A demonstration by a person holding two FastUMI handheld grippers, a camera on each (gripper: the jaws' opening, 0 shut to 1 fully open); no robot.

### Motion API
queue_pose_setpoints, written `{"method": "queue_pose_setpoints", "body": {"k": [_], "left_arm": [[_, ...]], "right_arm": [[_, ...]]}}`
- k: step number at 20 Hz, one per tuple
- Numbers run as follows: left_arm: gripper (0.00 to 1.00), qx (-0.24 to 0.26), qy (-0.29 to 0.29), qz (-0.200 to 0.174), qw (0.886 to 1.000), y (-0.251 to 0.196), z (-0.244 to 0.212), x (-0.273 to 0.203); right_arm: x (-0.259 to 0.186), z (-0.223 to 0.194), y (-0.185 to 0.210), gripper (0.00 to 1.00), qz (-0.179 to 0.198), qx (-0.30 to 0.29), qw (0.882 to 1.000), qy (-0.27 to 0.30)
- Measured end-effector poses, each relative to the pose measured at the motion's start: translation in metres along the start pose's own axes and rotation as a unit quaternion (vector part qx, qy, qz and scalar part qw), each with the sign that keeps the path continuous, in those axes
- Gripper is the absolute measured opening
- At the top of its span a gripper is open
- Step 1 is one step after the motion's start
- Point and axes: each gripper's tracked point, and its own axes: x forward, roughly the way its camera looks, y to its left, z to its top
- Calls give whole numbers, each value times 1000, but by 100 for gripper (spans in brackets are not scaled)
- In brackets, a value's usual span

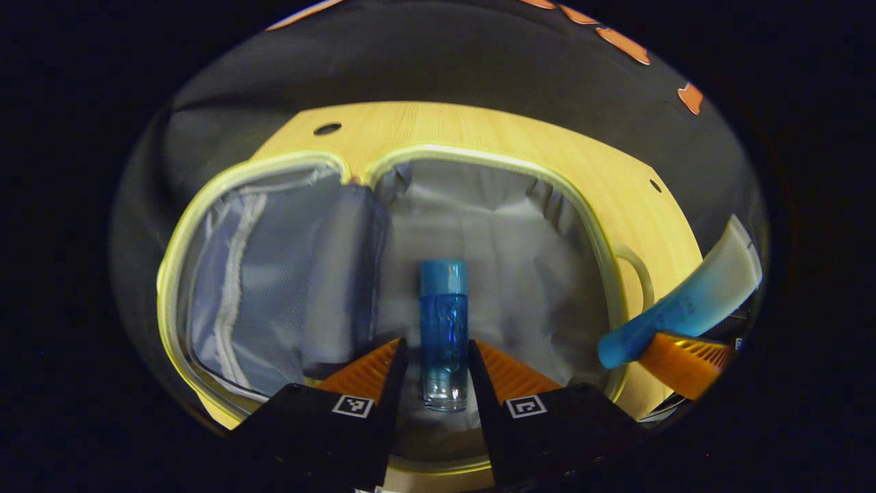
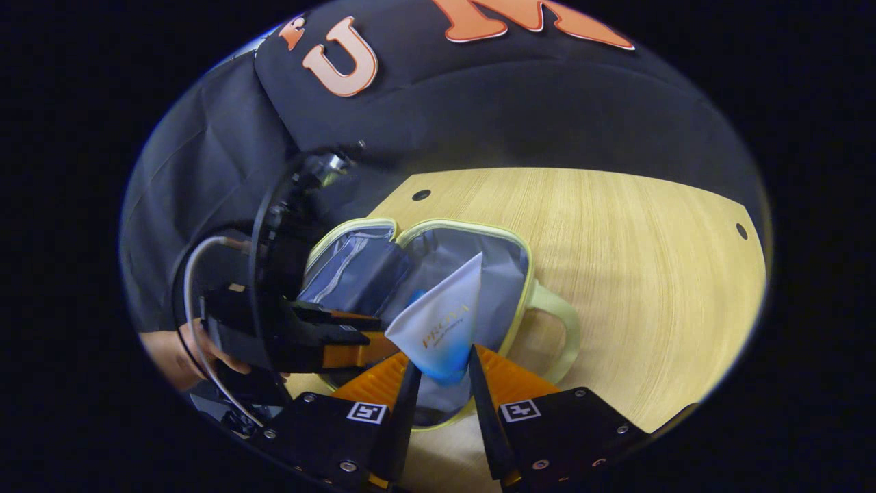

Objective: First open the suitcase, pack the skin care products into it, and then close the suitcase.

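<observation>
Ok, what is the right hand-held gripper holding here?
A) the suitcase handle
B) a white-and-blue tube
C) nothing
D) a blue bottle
B: the right hand-held gripper pinches the blue end of a white-and-blue tube above the open suitcase, while the blue bottle sits between the left one's fingers.

A pale wooden tabletop [image 2: 636, 274] with fine straight grain fills the lower ground, its far corners cut off at an angle. Small dark round holes [image 2: 421, 195] sit near its edges. Behind it hangs wrinkled black cloth [image 2: 520, 109], the booth's wall, under dim, even light.
</observation>
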Motion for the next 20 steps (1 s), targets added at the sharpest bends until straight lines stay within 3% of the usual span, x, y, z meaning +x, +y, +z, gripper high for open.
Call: {"method": "queue_pose_setpoints", "body": {"k": [4,5,7,14,20], "left_arm": [[57,-18,-105,54,993,36,36,-46],[64,-23,-127,69,989,51,40,-61],[65,-30,-156,91,983,70,54,-86],[65,-81,-195,138,968,139,50,-139],[68,-135,-202,163,956,197,30,-151]], "right_arm": [[20,-18,0,46,-13,0,999,34],[25,-22,1,46,-16,3,999,46],[33,-29,2,46,-22,11,998,64],[61,-39,-2,46,-61,48,990,122],[75,-43,-7,47,-101,108,978,149]]}}
